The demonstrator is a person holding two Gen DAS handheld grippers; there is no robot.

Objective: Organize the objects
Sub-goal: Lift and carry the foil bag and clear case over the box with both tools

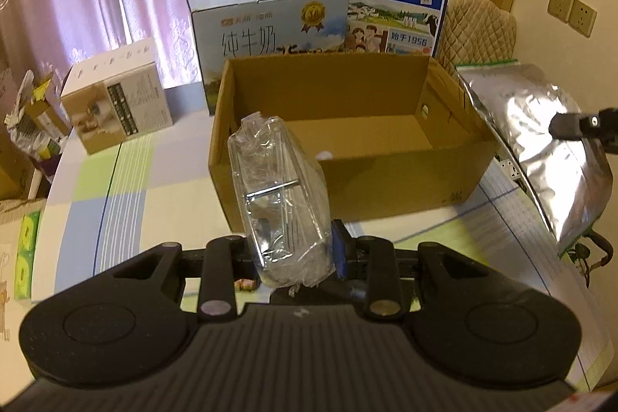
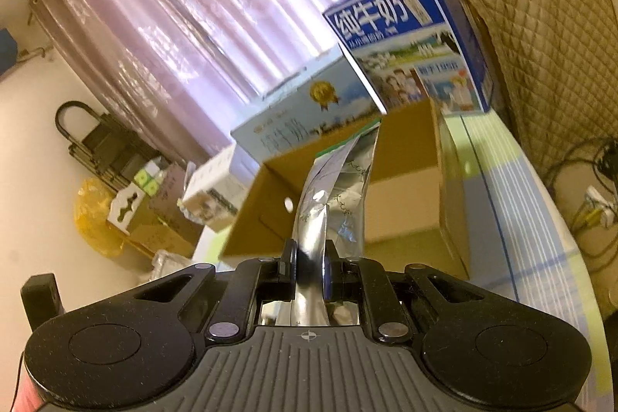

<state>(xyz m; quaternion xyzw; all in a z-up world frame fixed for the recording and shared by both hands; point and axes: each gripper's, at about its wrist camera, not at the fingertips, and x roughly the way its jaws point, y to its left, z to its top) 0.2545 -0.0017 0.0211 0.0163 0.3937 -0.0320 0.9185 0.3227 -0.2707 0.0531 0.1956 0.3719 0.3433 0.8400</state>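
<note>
The clear-wrapped packet (image 1: 280,199) stands clamped in the left tongs (image 1: 293,257), narrowed onto its lower end, with its long axis rising away from the pads toward twelve o'clock and leaning slightly to eleven. Directly beyond it, still at twelve o'clock, lies the open cardboard box (image 1: 386,188); the packet's top overlaps the box's near wall in the left wrist view, so the drop appears to call for a short carry forward over that wall.

The foil pouch (image 2: 332,195) is pinched in the right tongs (image 2: 309,269), closed tight on its thin edge, its length running up toward one o'clock. From the right wrist the same box (image 2: 405,141) sits ahead at twelve to one o'clock, seen from a corner. In the left wrist view the pouch (image 1: 540,149) hangs at three o'clock, just beside the box's right wall, so the right hand looks at least as near to the box as the left.

The box shows a bare floor apart from a small pale speck; nothing else is visible in it. Behind it at twelve o'clock stand two milk cartons (image 1: 394,2), and a small printed carton (image 1: 116,99) rests on the worktop (image 1: 127,188) at ten o'clock.
</note>
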